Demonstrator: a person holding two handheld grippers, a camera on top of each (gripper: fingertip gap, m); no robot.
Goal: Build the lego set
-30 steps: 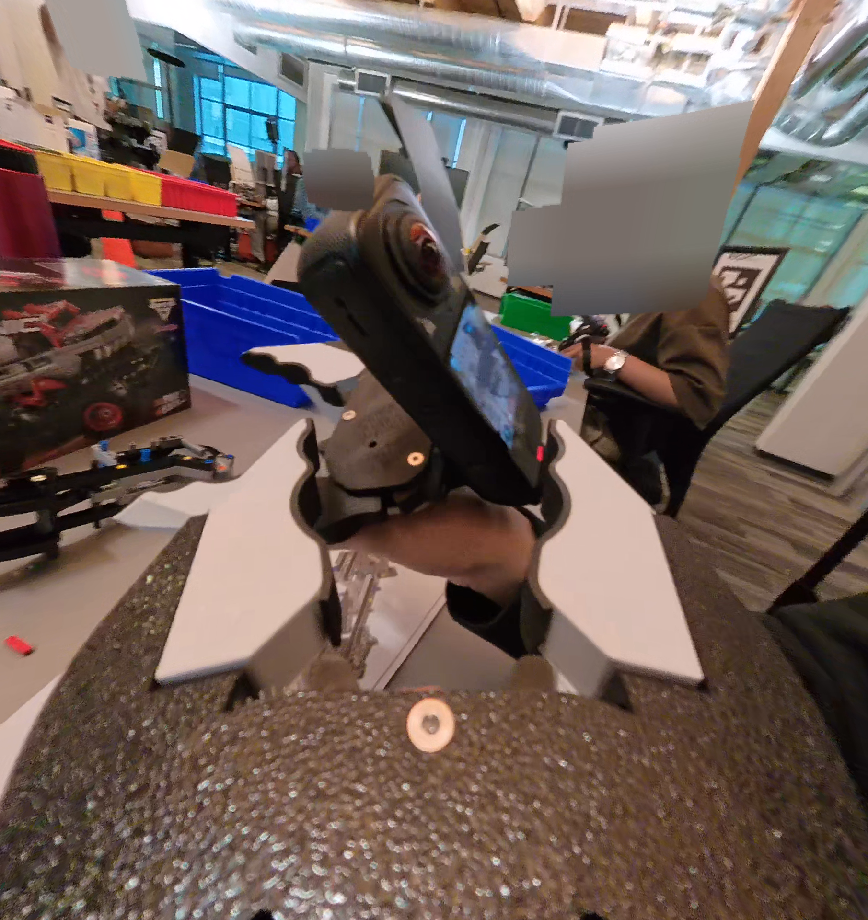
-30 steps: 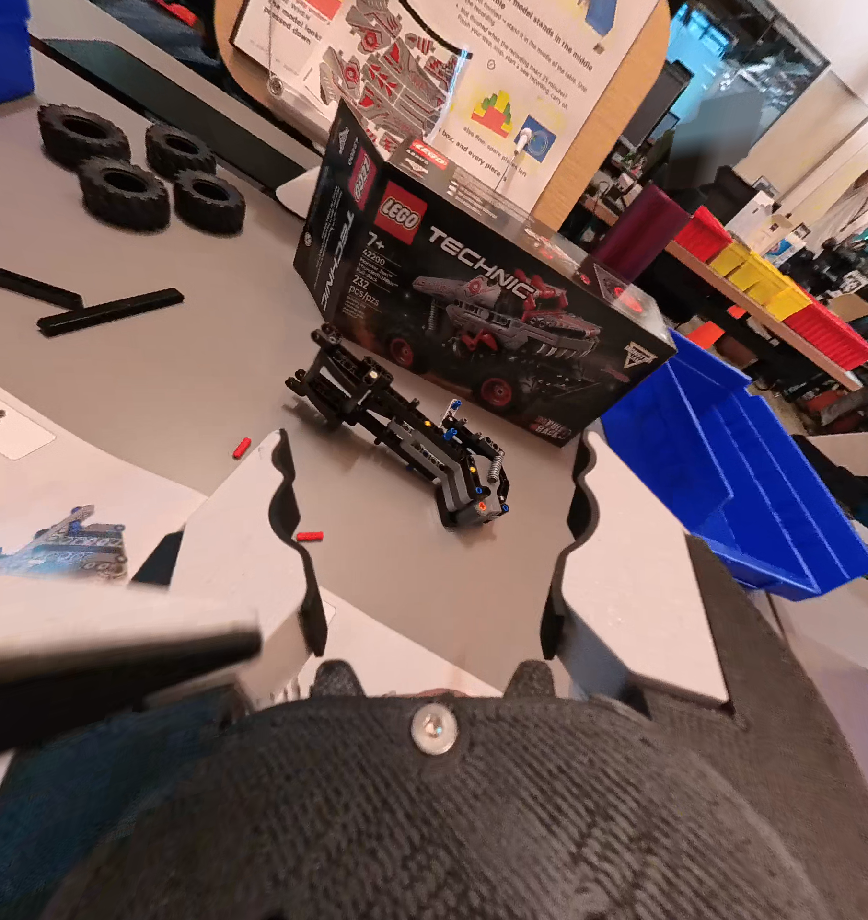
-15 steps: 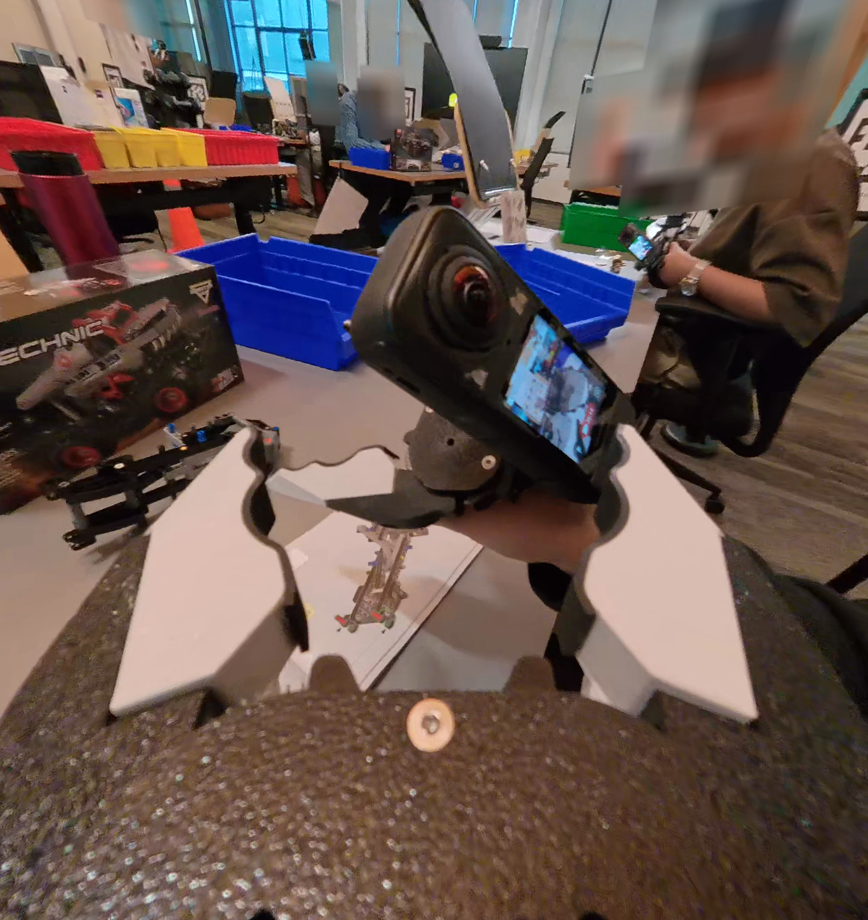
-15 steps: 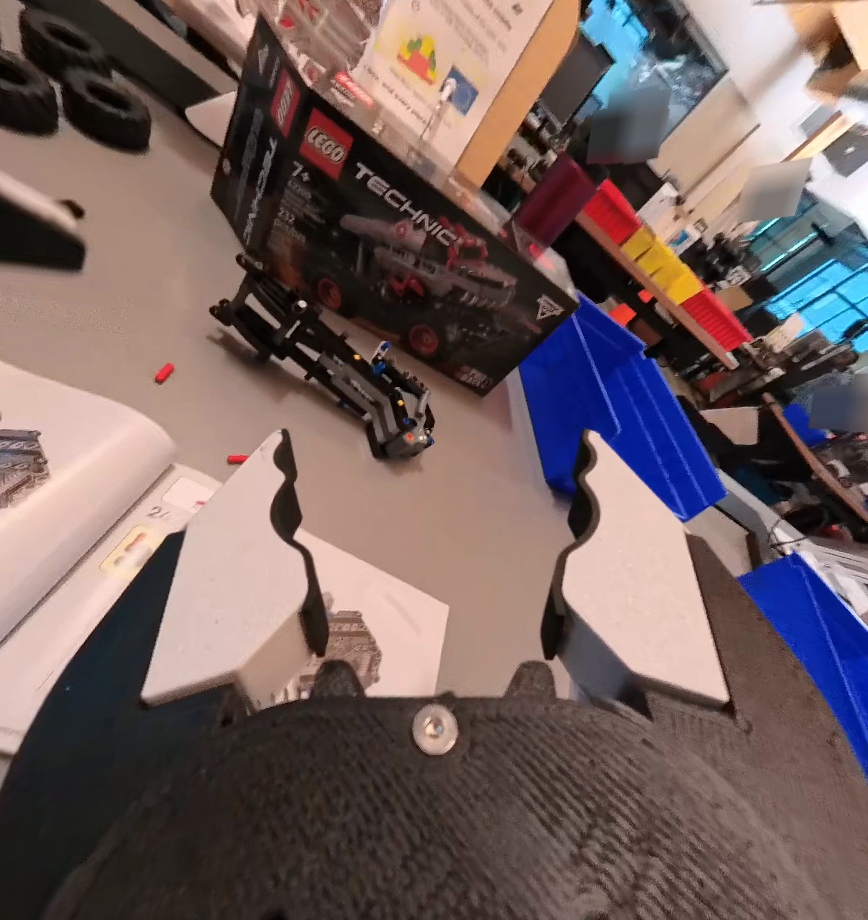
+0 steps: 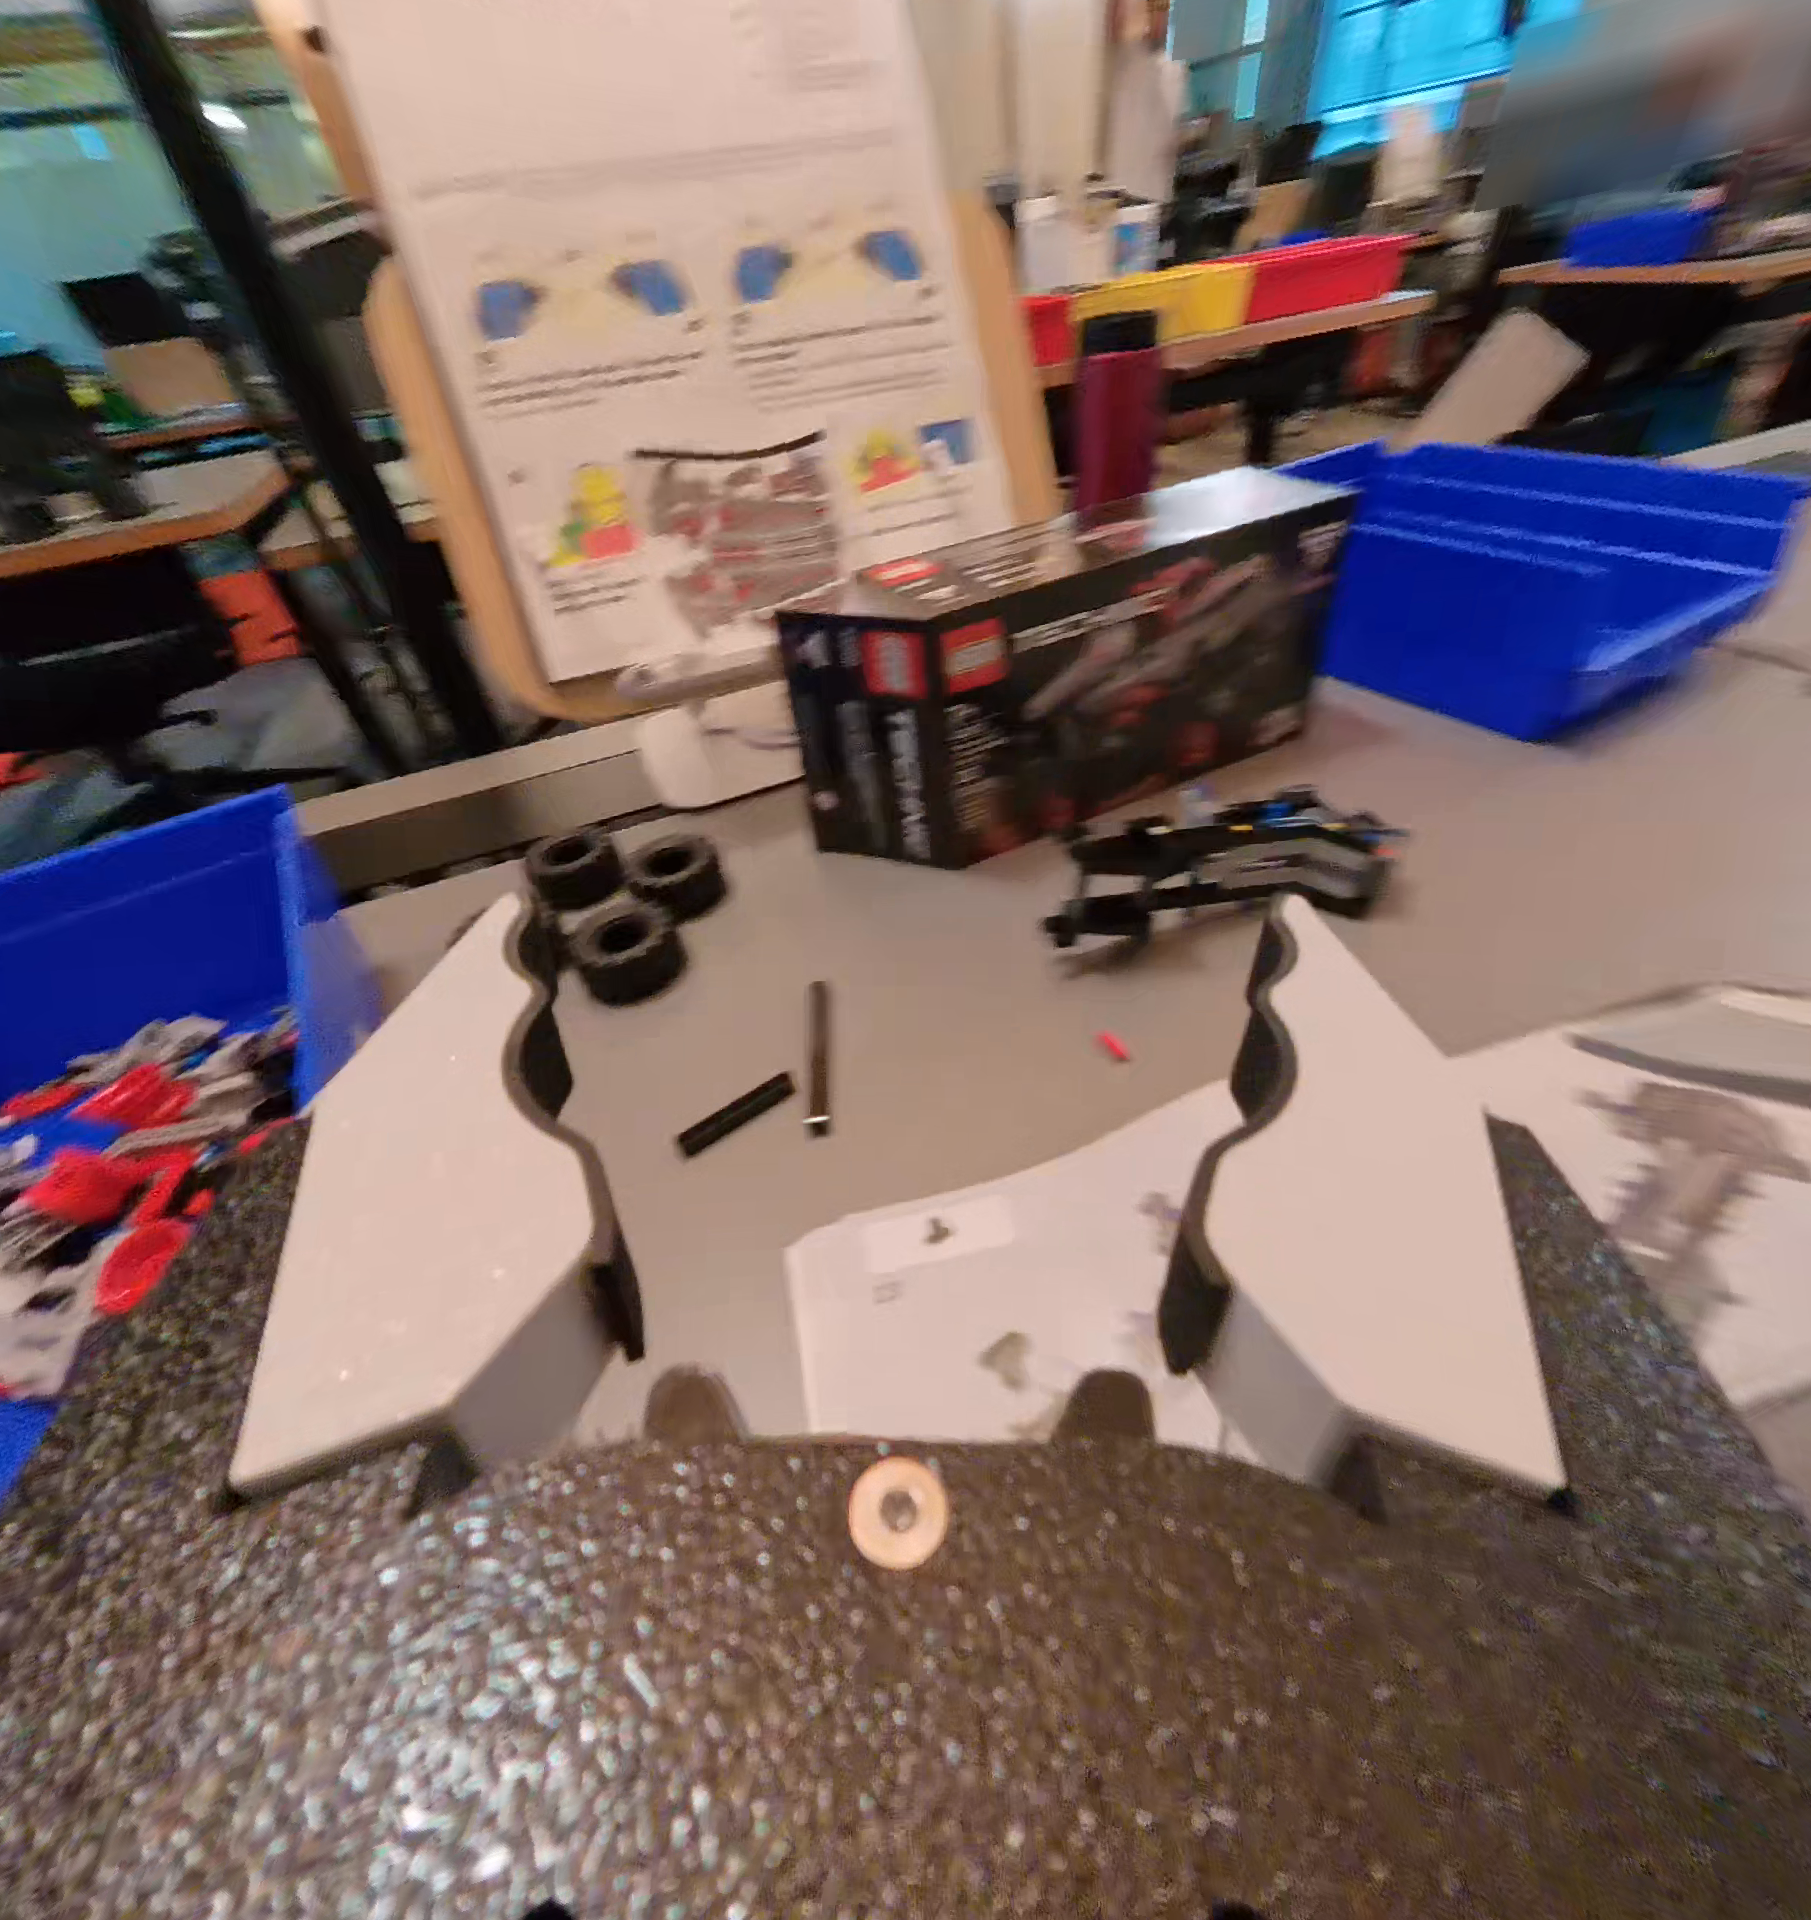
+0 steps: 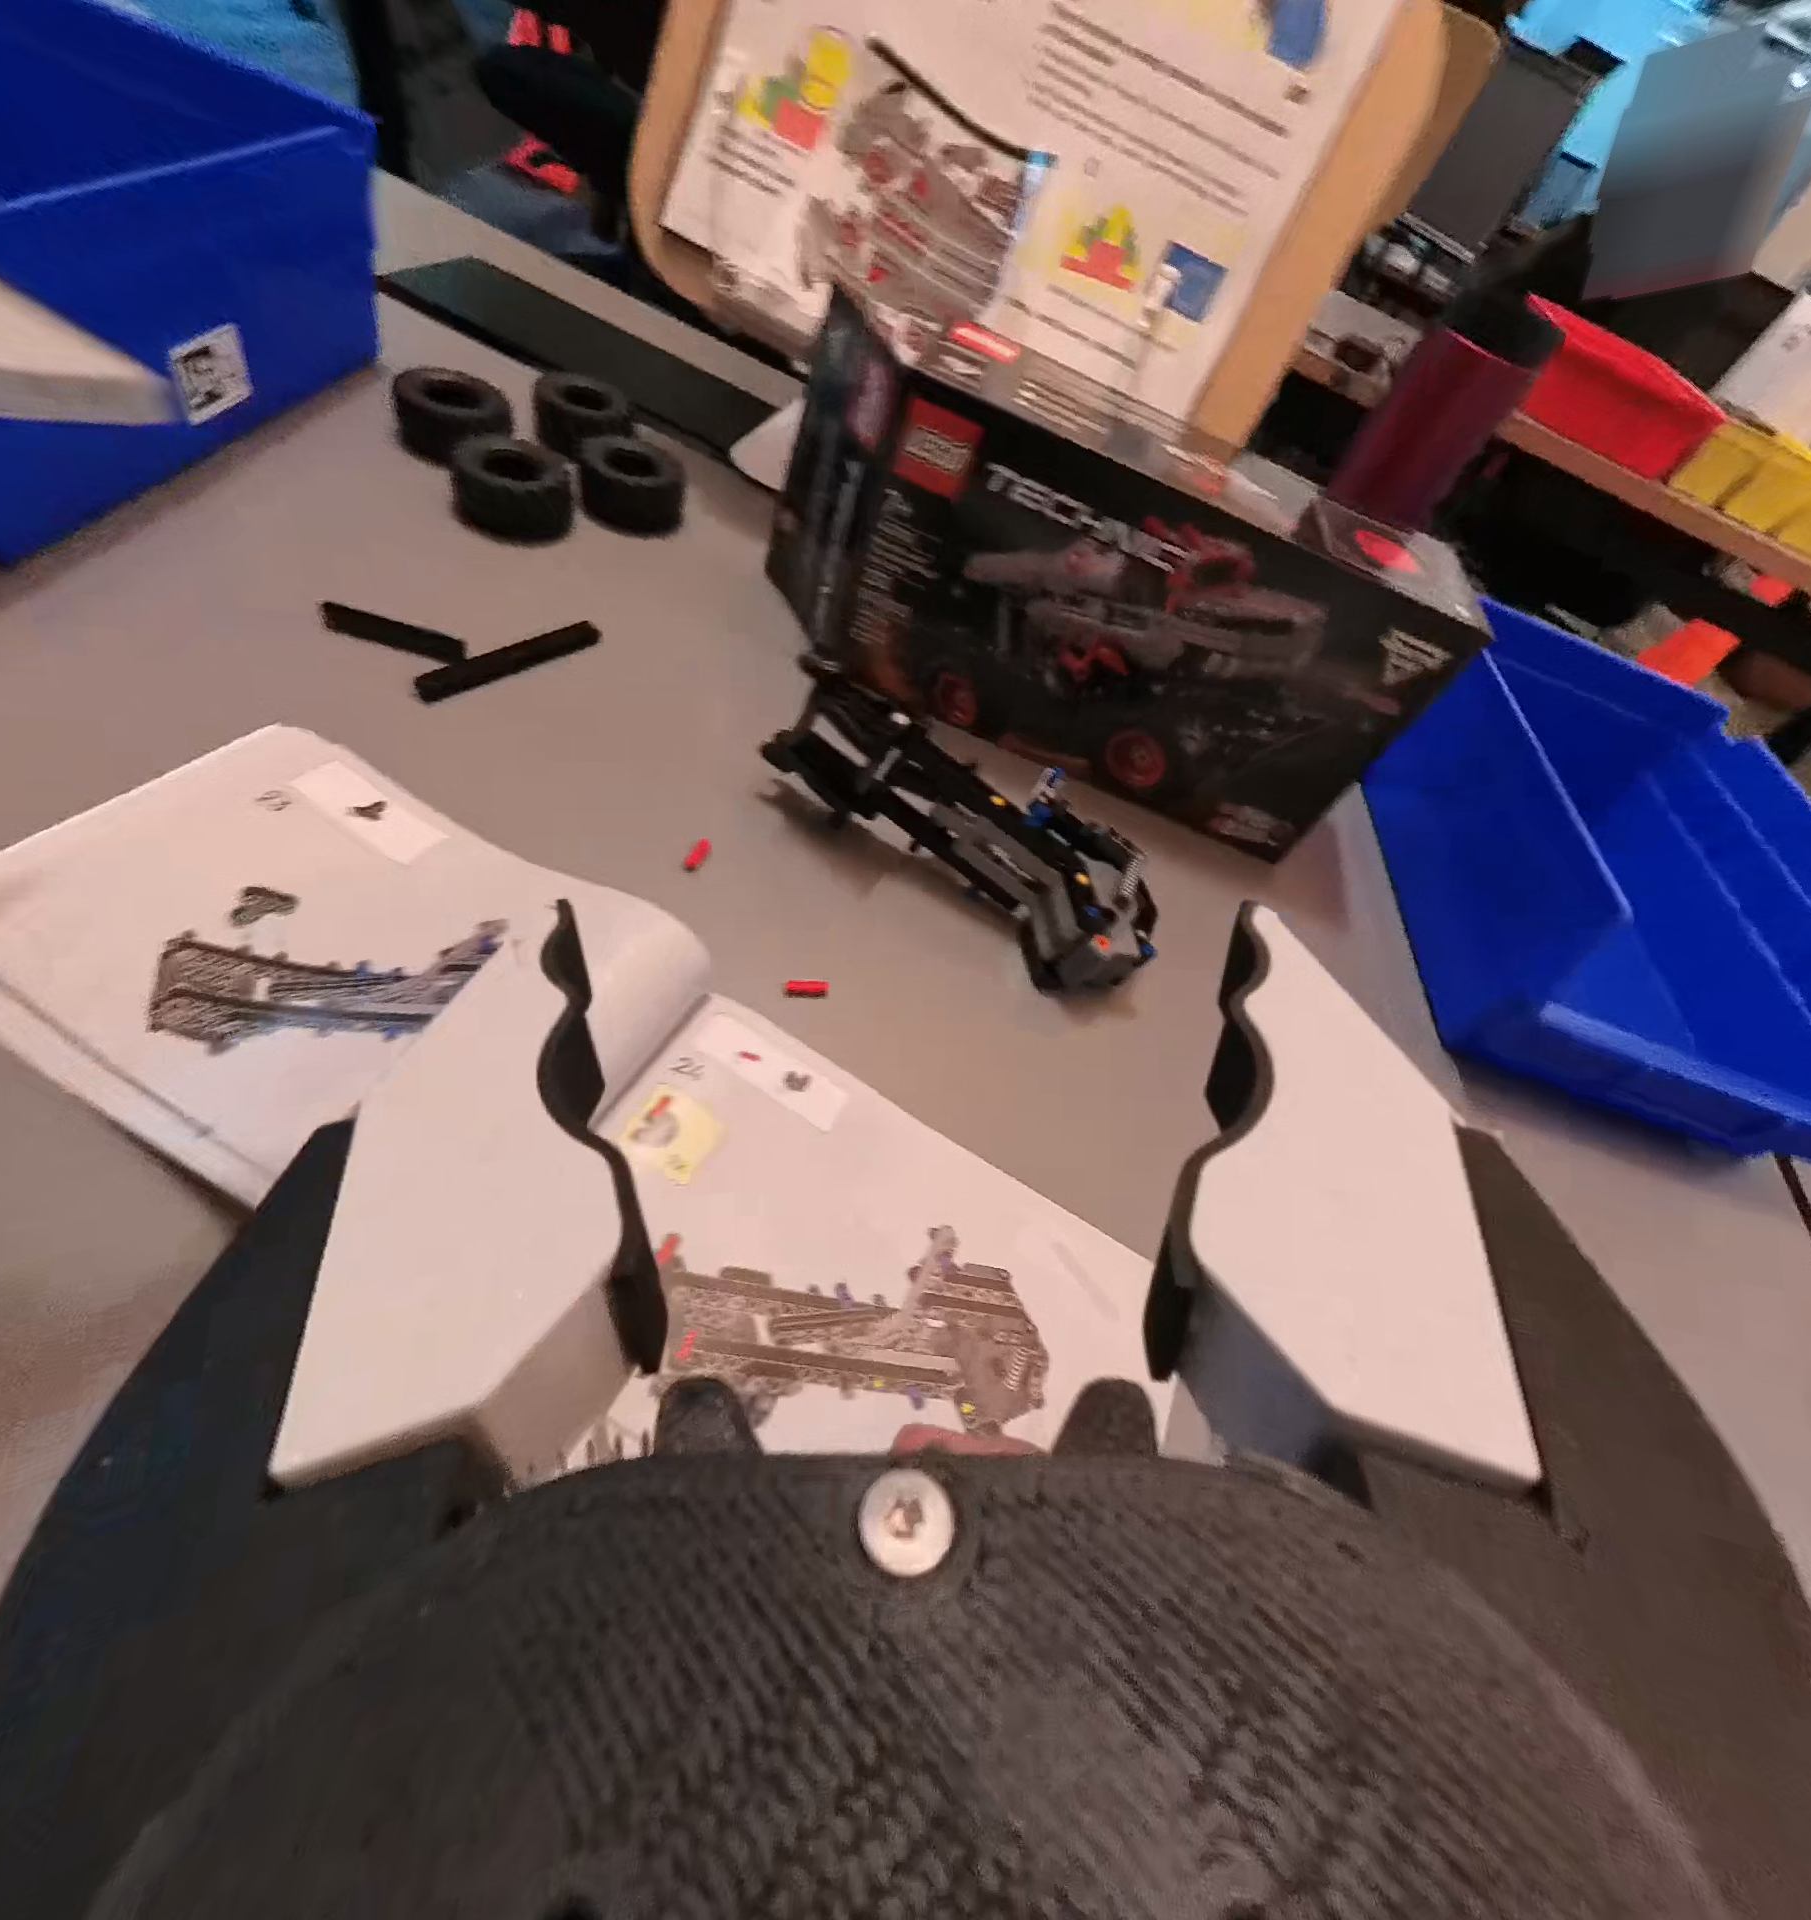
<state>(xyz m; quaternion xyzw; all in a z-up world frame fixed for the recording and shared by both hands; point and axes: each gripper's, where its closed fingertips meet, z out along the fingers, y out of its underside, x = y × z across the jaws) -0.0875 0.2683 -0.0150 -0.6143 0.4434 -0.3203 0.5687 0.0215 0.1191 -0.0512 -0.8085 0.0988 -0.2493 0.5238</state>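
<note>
A black partly built chassis [image 6: 968, 842] lies on the grey table in front of the dark set box [image 6: 1109, 613]; it also shows in the left wrist view [image 5: 1223, 862]. The open instruction booklet [image 6: 381, 935] lies under my right gripper [image 6: 896, 935], which is open and empty above it. My left gripper [image 5: 896, 935] is open and empty above the table, short of two black beams [image 5: 766, 1081]. Several black tyres [image 5: 620, 894] lie at the back left. Small red pins [image 6: 805, 988] lie loose near the chassis.
A blue bin of loose red, blue and grey parts [image 5: 101, 1143] stands at the left. Another blue bin [image 6: 1628, 904] stands right of the box. An upright board with printed sheets [image 5: 693, 343] stands behind the box, with a dark red bottle [image 6: 1431, 416] beside it.
Both grippers have swung round to face the table centre. The right gripper's camera no longer fills the left wrist view; tyres, beams and the parts bin have come into view. Both stay open.
</note>
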